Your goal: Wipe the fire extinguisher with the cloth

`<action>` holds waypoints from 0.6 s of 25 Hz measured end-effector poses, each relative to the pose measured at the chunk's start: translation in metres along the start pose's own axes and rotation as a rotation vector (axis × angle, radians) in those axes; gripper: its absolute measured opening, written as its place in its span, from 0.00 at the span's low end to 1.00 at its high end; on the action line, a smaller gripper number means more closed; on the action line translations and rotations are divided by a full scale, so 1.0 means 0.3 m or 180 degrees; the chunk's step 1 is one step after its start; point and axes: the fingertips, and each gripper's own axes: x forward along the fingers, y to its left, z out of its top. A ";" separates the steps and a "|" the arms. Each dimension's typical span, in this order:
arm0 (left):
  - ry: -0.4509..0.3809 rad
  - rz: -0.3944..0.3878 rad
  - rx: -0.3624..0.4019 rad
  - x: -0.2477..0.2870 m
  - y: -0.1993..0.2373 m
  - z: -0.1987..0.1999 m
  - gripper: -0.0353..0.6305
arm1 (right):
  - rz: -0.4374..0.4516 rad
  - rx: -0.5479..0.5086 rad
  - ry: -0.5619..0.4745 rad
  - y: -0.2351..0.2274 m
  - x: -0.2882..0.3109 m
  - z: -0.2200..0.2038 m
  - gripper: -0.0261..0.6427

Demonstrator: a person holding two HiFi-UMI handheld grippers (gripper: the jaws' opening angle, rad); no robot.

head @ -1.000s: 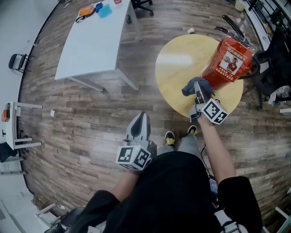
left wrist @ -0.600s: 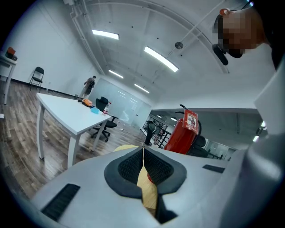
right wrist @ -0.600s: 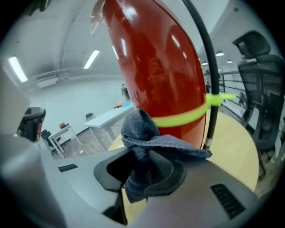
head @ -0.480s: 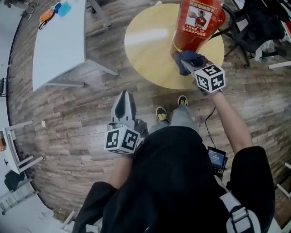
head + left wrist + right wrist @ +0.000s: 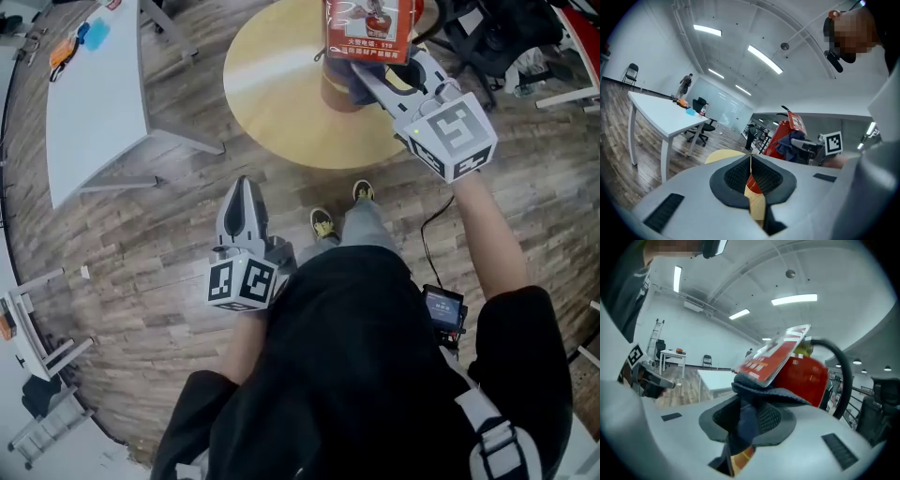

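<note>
Fire extinguisher (image 5: 367, 28): standing on the round yellow table (image 5: 272, 103) at the top centre of the head view, with the frame edge cutting off its red body.
Cloth (image 5: 349, 84): dark blue, bunching against the extinguisher just under its label.
Right gripper (image 5: 373, 80): reaching in from the right of the frame, its jaws pinching the cloth and holding it against the red body.
Left gripper (image 5: 246, 187): hanging over the wooden floor (image 5: 169, 244) left of centre, well apart from the table, its jaws pressing together on nothing.
Right gripper view: showing the cloth (image 5: 752, 401) draping down between the jaws, the label sheet lying over it, and a black hose (image 5: 841, 376) curving beside the extinguisher (image 5: 808, 376).
Left gripper view: showing the extinguisher (image 5: 780, 136) from the side, with the cloth (image 5: 790, 143) against it.
White table (image 5: 94, 103): standing at the upper left of the head view.
</note>
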 end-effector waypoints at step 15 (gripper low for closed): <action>0.0196 -0.0093 0.0129 -0.008 -0.063 -0.091 0.09 | -0.0168 0.1238 0.0783 0.108 -0.121 -0.620 0.17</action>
